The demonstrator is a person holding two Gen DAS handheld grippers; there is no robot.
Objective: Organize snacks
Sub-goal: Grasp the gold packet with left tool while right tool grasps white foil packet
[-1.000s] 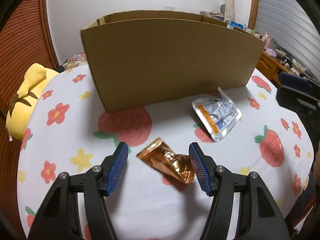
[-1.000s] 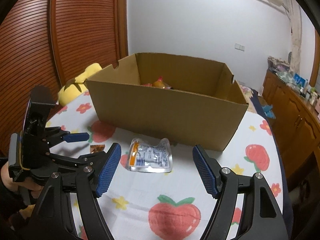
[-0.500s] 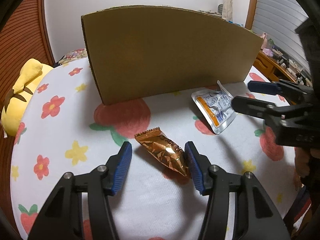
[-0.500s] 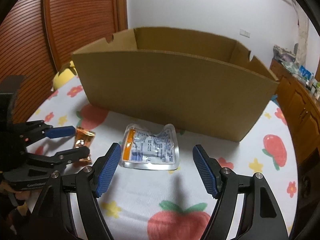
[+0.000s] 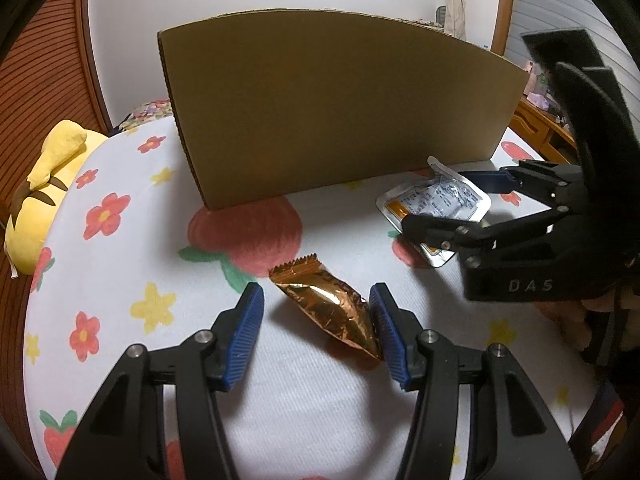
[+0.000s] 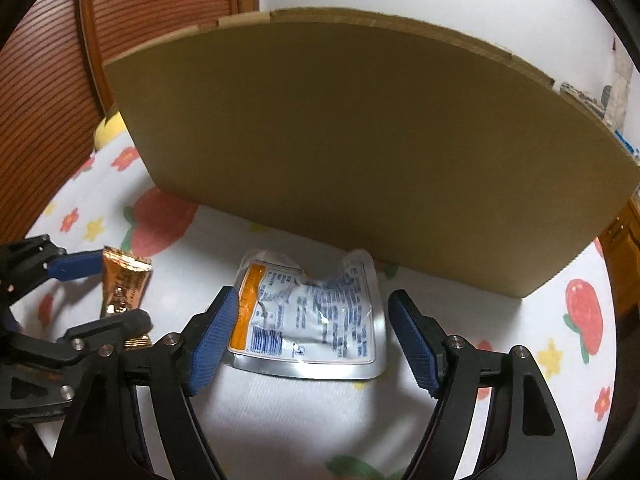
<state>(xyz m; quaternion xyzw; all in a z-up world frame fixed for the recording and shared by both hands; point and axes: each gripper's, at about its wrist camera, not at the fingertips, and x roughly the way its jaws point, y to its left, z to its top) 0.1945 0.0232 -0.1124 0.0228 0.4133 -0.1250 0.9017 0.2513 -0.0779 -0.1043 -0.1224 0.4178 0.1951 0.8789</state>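
While the left claw stays unclenched around the copper packet, the opening right claw has dropped astride the silver pouch.

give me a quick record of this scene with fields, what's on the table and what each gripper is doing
surface: tablecloth with fruit and flower print
container: cardboard box, upright
left gripper: open around the gold wrapper, one pad touching it
right gripper: jaws opening, straddling the silver pouch, not gripping
snacks: both lying on the cloth in front of the box
beside table: yellow plush toy
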